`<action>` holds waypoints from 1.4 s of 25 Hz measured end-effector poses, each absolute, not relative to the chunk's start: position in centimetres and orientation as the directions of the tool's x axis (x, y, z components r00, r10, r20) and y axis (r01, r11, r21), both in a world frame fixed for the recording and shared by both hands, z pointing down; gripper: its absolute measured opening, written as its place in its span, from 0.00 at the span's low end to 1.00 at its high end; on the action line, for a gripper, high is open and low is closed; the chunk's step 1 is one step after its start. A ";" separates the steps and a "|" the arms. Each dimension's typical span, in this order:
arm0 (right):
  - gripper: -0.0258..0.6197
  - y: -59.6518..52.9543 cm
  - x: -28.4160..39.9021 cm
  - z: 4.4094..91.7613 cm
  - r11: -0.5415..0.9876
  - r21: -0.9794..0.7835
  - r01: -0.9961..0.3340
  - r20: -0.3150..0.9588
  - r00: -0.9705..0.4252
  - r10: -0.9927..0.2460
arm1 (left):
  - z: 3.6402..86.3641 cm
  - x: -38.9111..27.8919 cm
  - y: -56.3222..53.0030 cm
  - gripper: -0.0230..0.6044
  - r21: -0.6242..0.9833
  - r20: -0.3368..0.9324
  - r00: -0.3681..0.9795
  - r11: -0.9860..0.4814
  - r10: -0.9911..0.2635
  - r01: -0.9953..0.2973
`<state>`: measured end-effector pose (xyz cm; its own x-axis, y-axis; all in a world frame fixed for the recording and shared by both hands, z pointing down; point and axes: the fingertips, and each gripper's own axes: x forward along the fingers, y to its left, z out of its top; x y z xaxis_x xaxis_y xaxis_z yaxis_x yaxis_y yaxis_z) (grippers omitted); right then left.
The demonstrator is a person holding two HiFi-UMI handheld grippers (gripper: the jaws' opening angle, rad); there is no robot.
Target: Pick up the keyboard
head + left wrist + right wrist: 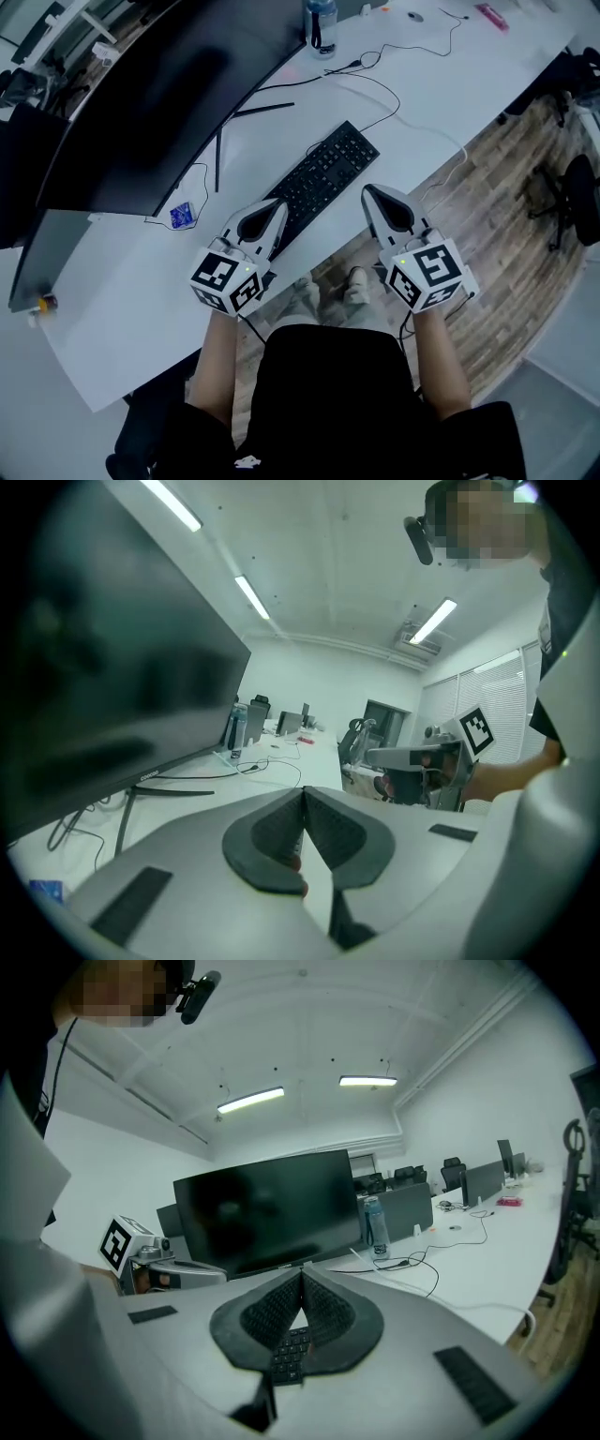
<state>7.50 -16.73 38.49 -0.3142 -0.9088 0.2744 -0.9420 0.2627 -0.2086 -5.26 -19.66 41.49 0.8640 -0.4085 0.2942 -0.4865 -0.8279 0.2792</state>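
The keyboard (323,180) is seen as matt black plastic. The desk (122,281) beneath it is finished smooth and white. Behind the keyboard, the monitor (159,94) screen is shown dark and glossy. Wood-grain planks are seen on the floor (487,234) to the keyboard's right. The left gripper (303,791) and right gripper (302,1274) are shelled in smooth pale plastic, with dark ribbed pads (267,1316).

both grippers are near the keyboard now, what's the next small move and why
Probably open the fingers of the left gripper and right gripper first: both are shut, flanking the near end of the keyboard, so neither could take hold of its edge yet.
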 end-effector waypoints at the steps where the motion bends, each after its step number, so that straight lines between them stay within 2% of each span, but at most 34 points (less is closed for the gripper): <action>1: 0.05 -16.8 7.4 39.1 0.243 -0.215 -0.946 0.288 -0.300 -0.910 | 42.3 -5.5 -20.0 0.04 0.297 0.309 0.869 -0.829 -0.386 -0.474; 7: 0.05 -17.8 6.6 43.0 0.168 -0.231 -0.958 0.353 -0.244 -0.903 | 46.6 -6.0 -21.9 0.04 0.379 0.359 0.898 -0.840 -0.253 -0.388; 16: 0.05 -17.4 5.6 48.2 0.124 -0.247 -0.961 0.444 -0.226 -0.867 | 52.3 -6.5 -25.2 0.05 0.414 0.423 0.890 -0.837 -0.171 -0.358; 20: 0.05 -17.3 4.8 49.6 0.120 -0.246 -0.962 0.470 -0.227 -0.853 | 55.0 -6.3 -25.5 0.17 0.435 0.467 0.878 -0.839 -0.099 -0.326; 24: 0.05 -17.0 4.3 50.6 0.122 -0.247 -0.961 0.492 -0.233 -0.839 | 57.1 -6.3 -26.4 0.28 0.415 0.505 0.858 -0.847 -0.089 -0.332; 26: 0.05 -16.8 4.3 51.2 0.121 -0.247 -0.961 0.502 -0.234 -0.833 | 58.2 -6.4 -27.0 0.41 0.417 0.522 0.848 -0.841 -0.088 -0.344; 27: 0.05 -16.7 4.3 51.5 0.119 -0.248 -0.961 0.507 -0.234 -0.830 | 58.8 -6.4 -27.1 0.45 0.422 0.534 0.842 -0.839 -0.074 -0.342; 31: 0.05 -16.5 4.1 52.2 0.115 -0.253 -0.961 0.519 -0.235 -0.822 | 60.8 -6.4 -26.5 0.51 0.464 0.581 0.813 -0.837 0.039 -0.291; 35: 0.05 -16.2 4.0 52.7 0.110 -0.254 -0.961 0.531 -0.233 -0.815 | 61.8 -6.0 -25.0 0.52 0.479 0.606 0.784 -0.849 0.136 -0.223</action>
<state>3.99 -16.16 52.73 -0.2335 -0.8146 0.5310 -0.9609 0.1098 -0.2541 -6.00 -25.01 61.82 0.7835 0.1359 0.6063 -0.2232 -0.8492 0.4787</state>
